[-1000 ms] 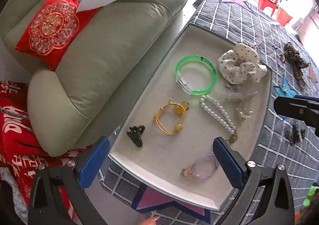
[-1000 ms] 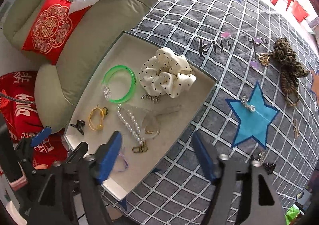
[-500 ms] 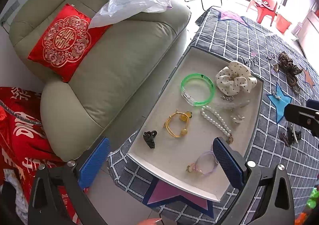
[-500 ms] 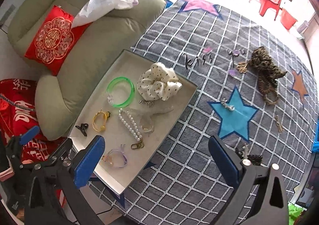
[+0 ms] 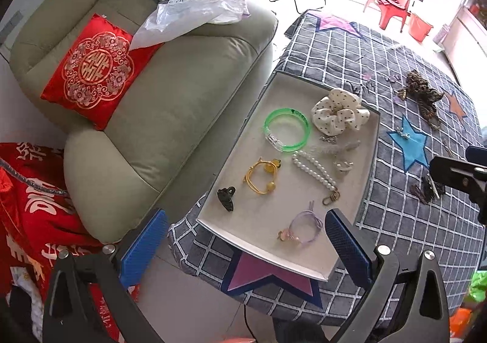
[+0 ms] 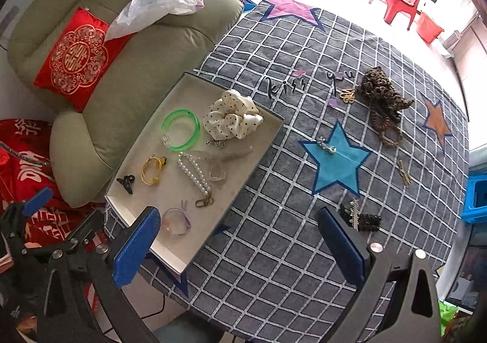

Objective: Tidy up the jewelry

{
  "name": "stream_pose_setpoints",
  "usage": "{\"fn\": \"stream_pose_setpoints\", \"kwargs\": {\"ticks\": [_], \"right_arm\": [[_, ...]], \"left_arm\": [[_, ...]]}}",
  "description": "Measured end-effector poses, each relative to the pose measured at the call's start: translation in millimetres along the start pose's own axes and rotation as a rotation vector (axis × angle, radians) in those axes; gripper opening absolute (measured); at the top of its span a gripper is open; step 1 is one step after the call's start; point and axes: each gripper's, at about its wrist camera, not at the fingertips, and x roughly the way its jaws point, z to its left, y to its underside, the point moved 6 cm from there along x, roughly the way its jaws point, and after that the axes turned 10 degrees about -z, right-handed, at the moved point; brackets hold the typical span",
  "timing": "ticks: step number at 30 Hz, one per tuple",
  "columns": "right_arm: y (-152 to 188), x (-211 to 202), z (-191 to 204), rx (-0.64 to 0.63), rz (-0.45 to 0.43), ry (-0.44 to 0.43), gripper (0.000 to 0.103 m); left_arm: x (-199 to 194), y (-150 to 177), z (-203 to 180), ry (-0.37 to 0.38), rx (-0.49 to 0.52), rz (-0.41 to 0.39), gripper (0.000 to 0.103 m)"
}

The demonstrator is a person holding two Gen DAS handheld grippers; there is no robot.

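Observation:
A shallow beige tray (image 5: 369, 160) (image 6: 268, 142) lies on a grey checked tablecloth. In it are a green bangle (image 5: 286, 129) (image 6: 180, 129), a white dotted scrunchie (image 5: 339, 114) (image 6: 232, 119), a pearl bracelet (image 5: 315, 169) (image 6: 194, 172), a yellow hair tie (image 5: 262, 175) (image 6: 151, 170), a black claw clip (image 5: 226, 197) (image 6: 126, 182) and a purple hair tie (image 5: 301, 227) (image 6: 176, 219). My left gripper (image 5: 243, 247) is open and empty, high above the tray's near end. My right gripper (image 6: 239, 247) is open and empty, above the cloth beside the tray.
Loose on the cloth are a leopard scrunchie (image 6: 380, 93), a small silver piece on the blue star (image 6: 325, 144), a gold hairpin (image 6: 404, 172) and black clips (image 6: 362, 218). A green armchair (image 5: 170, 99) with a red cushion (image 5: 94, 69) stands left of the table.
Both grippers have risen and pulled back from the table, so the tray looks smaller. The right gripper's jaws have spread wider. Nothing in the tray has moved.

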Motion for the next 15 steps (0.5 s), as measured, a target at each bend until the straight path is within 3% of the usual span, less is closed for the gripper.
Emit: {"fn": "stream_pose_setpoints", "kwargs": {"ticks": [15], "right_arm": [[10.1,-20.7,3.5,0.046,-0.066,0.070,0.103]], "left_arm": [[-8.8,2.5,-4.5,0.056,0.063,-0.015,0.103]]}}
